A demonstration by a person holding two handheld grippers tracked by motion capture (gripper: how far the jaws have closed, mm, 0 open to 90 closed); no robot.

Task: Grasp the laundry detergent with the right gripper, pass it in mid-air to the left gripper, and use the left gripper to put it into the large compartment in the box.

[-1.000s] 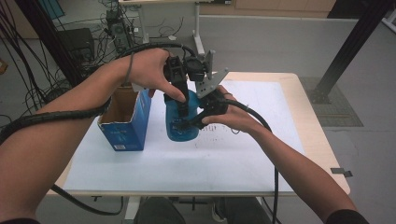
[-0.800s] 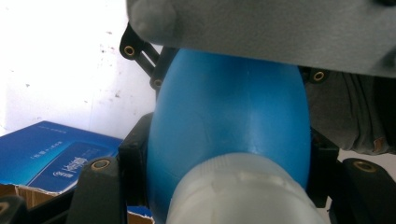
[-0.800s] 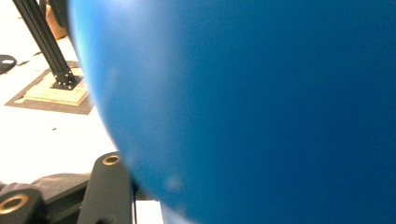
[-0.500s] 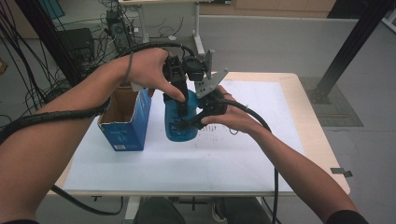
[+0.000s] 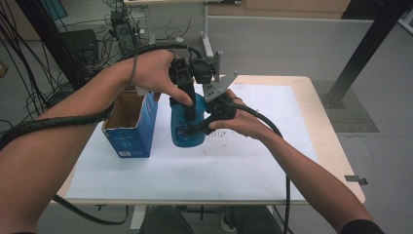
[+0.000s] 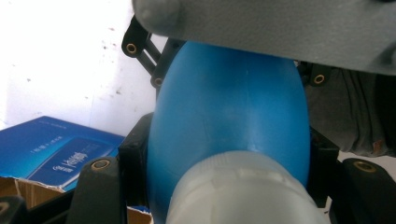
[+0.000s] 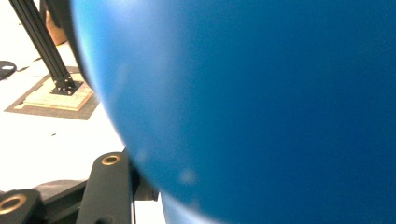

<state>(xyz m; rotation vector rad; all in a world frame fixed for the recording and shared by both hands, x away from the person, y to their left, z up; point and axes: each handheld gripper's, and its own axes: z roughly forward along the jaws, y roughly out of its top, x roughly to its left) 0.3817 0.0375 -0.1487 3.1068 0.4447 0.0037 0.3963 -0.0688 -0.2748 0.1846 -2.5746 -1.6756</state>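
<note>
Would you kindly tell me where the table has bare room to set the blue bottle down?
The near strip of the table and its right half are bare. It is crowded at the far left, where the open box stands beside the blue bottle.

floor [image 5: 272, 44]: grey | table [image 5: 336, 161]: light wood, white sheet | cables [image 5: 29, 53]: far left, possibly on rack

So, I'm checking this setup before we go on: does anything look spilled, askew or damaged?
Nothing is spilled or broken. The blue bottle is clamped by both the left gripper and right gripper. The blue carton stands upright with its top flaps open. The white sheet carries a few dark specks.
</note>
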